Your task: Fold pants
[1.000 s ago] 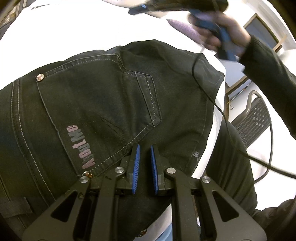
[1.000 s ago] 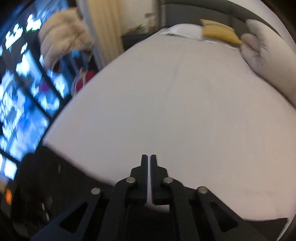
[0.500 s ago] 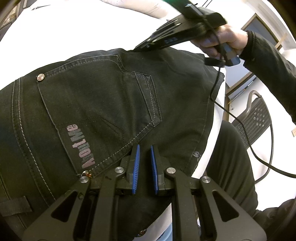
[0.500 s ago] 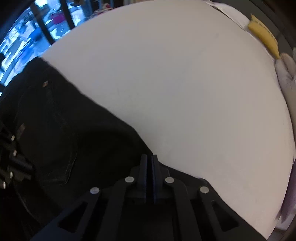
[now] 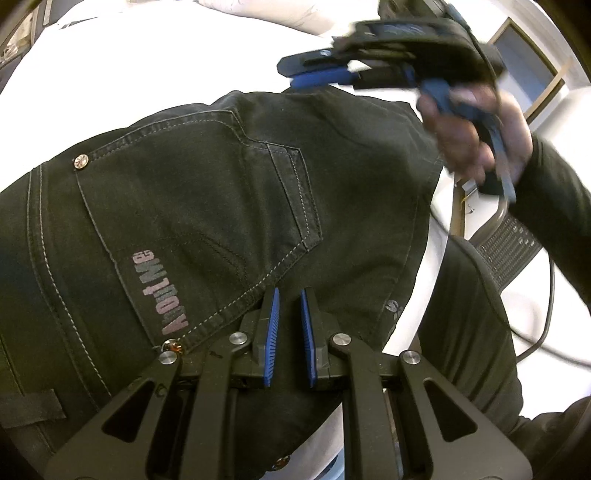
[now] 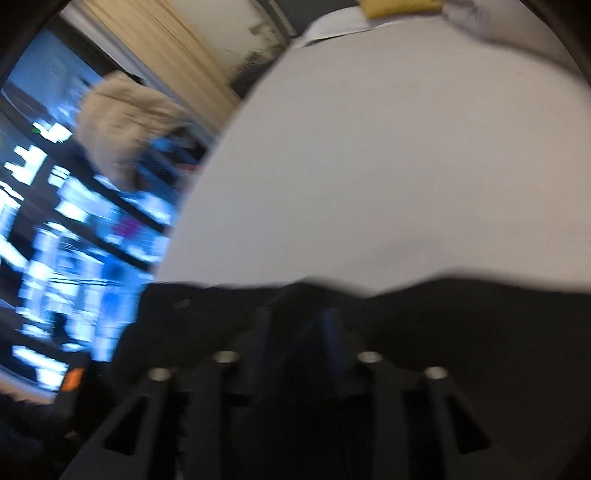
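Black jeans (image 5: 207,206) lie folded on a white bed (image 5: 122,74), back pocket up with pink lettering. My left gripper (image 5: 289,295) hovers over the pocket's lower corner, its blue pads a small gap apart, holding nothing. My right gripper (image 5: 321,75) shows in the left wrist view above the jeans' far edge, blurred by motion. In the right wrist view its fingers (image 6: 295,317) stand apart over the dark jeans edge (image 6: 461,314), empty, with the white bed (image 6: 388,166) beyond.
A yellow pillow (image 6: 399,4) and a pale pillow (image 6: 491,18) lie at the bed's head. A mesh chair (image 5: 513,247) and a cable (image 5: 546,295) are beside the bed. A window (image 6: 55,206) and a curtain (image 6: 159,44) are left of the bed.
My right gripper touched the jeans' far edge, then lifted off and swung up and right, and its fingers opened. The left gripper and the jeans stayed still.
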`<state>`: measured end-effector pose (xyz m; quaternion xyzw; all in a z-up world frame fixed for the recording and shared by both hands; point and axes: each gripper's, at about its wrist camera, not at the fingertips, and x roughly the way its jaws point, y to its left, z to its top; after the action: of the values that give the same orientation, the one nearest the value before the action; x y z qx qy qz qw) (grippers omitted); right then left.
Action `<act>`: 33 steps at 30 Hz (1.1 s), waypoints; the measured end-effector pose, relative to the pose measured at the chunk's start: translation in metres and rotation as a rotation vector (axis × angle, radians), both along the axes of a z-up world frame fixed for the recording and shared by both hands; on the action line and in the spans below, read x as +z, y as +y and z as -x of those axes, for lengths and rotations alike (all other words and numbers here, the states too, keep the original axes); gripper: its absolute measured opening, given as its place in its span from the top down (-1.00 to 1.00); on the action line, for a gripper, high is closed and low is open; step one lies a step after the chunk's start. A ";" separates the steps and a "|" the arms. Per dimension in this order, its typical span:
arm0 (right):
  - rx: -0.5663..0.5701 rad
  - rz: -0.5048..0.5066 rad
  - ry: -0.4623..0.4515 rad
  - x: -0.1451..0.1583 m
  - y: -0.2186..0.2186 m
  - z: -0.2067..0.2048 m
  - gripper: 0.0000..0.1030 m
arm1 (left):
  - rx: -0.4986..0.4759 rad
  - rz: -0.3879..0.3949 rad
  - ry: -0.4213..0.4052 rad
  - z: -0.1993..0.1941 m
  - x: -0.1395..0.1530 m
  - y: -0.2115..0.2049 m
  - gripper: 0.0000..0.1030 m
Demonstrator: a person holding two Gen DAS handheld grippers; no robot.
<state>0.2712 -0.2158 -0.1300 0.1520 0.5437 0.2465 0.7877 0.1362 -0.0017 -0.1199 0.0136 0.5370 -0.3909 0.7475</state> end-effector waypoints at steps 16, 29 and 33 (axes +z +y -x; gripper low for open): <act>-0.921 -0.139 -0.013 0.012 -0.244 0.104 0.13 | 0.050 -0.052 0.025 -0.002 0.003 -0.011 0.76; -0.779 -0.514 0.151 -0.063 -0.201 0.137 1.00 | 0.053 -0.180 0.017 0.000 0.004 -0.041 0.76; -1.035 -0.420 0.061 -0.045 -0.289 0.166 1.00 | 0.050 -0.212 0.006 0.002 0.004 -0.050 0.76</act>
<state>0.1056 -0.5046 -0.1751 0.5601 0.3600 -0.0738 0.7425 0.1345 -0.0519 -0.1156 0.0779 0.5778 -0.3129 0.7498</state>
